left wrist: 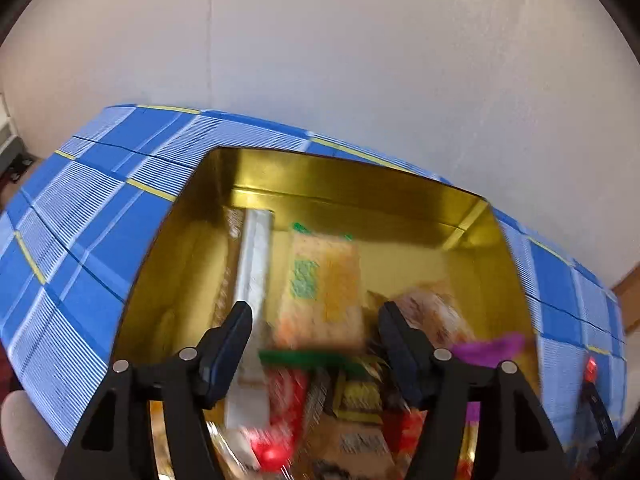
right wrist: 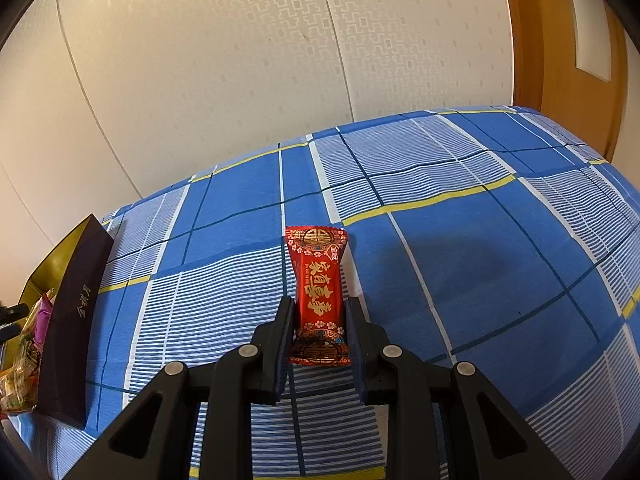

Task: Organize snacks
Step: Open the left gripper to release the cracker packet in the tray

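Observation:
In the left wrist view, a gold-lined tin box sits on the blue checked cloth and holds several snacks: an orange cracker pack, a silver bar, red candies and a purple wrapper. My left gripper is open and empty, hovering over the box. The view is blurred. In the right wrist view, my right gripper is closed around a red candy with gold characters, which rests on the cloth.
The dark outer wall of the box stands at the left of the right wrist view, with snacks inside it. The blue checked cloth spreads to the right. A papered wall and a wooden door frame stand behind.

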Available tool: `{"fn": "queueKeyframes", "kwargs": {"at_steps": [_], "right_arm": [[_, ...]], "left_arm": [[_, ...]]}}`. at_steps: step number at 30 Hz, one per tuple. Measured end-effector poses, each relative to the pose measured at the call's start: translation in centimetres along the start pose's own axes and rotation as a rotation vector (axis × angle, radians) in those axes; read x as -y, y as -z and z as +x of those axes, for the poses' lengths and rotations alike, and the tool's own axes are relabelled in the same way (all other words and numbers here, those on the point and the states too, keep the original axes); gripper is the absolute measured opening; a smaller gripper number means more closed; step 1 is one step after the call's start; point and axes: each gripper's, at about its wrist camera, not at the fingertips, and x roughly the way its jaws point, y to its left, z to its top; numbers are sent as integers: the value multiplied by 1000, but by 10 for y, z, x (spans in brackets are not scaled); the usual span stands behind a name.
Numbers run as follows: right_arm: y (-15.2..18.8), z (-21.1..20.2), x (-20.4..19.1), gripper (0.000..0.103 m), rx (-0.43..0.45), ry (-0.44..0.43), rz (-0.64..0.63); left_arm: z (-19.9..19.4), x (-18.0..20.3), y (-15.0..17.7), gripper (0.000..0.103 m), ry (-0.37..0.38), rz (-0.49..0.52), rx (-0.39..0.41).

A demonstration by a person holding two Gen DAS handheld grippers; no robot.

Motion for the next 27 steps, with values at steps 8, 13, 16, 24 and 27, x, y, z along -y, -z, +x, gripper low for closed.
{"fn": "queueKeyframes", "kwargs": {"at_steps": [8,13,16,24,27], "right_arm": [[0,0,0,25,0,0,0],[0,0,-1,25,0,1,0],[0,0,0,25,1,0,1],[-1,0,0,25,0,0,1],[-1,-1,-1,25,2,-2,1]], "left_arm": [[-1,9,19,44,18,25,-62],[-14,39,37,44,86,120,-56],[-12,63,41,44,93,198,-65],[19,78,37,44,18,230,-142],[7,69,37,44,75,178,-124]]}}
